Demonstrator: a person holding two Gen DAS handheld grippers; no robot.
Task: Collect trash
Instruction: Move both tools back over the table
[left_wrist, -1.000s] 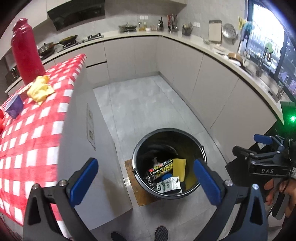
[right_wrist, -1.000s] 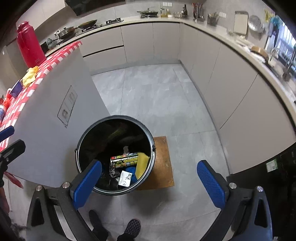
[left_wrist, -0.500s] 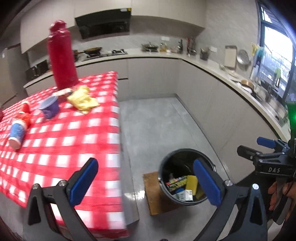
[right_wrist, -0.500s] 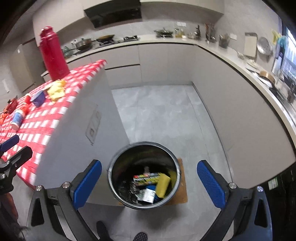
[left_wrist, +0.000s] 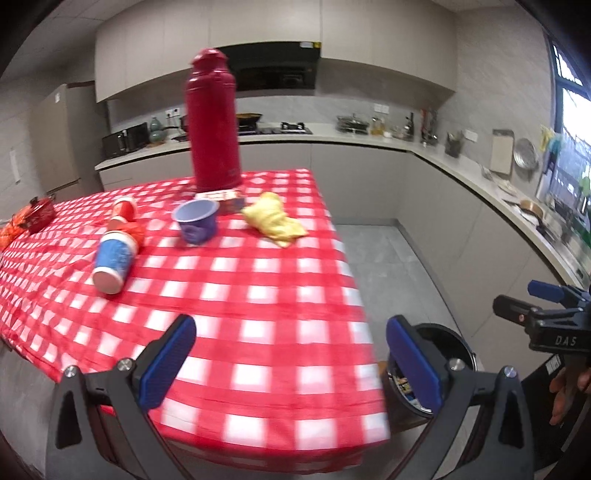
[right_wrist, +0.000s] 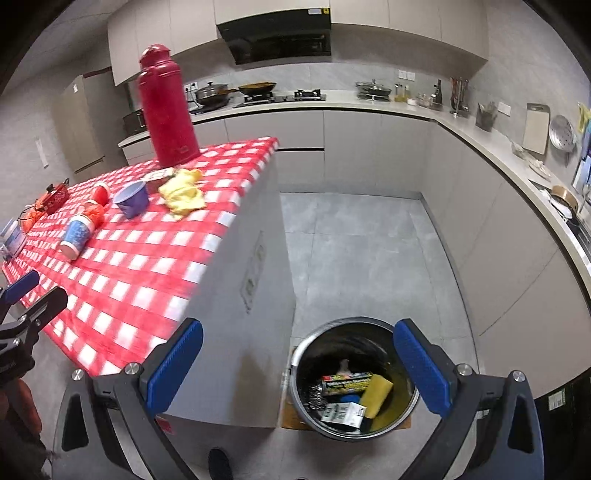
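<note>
A black trash bucket (right_wrist: 295, 363) stands on the floor beside the island and holds several items, among them a yellow sponge (right_wrist: 376, 395). Its rim shows in the left wrist view (left_wrist: 461, 341). On the red checked tablecloth (left_wrist: 258, 295) lie a tipped blue paper cup (left_wrist: 112, 264), a purple cup (left_wrist: 195, 220), a crumpled yellow cloth (left_wrist: 275, 223) and a red cup (left_wrist: 125, 209). My left gripper (left_wrist: 291, 363) is open and empty above the table's near edge. My right gripper (right_wrist: 299, 369) is open and empty above the bucket.
A tall red thermos (left_wrist: 213, 125) stands at the table's far side. A small box (left_wrist: 225, 197) lies by its base. Red netting and a red item (left_wrist: 31, 218) lie at the far left. Grey cabinets and a counter (right_wrist: 480, 147) ring the tiled floor (right_wrist: 351, 251).
Both grippers have risen and tilted up from the bucket. The left view has swung left from the bucket onto the tabletop. Both grippers stay open and empty.
</note>
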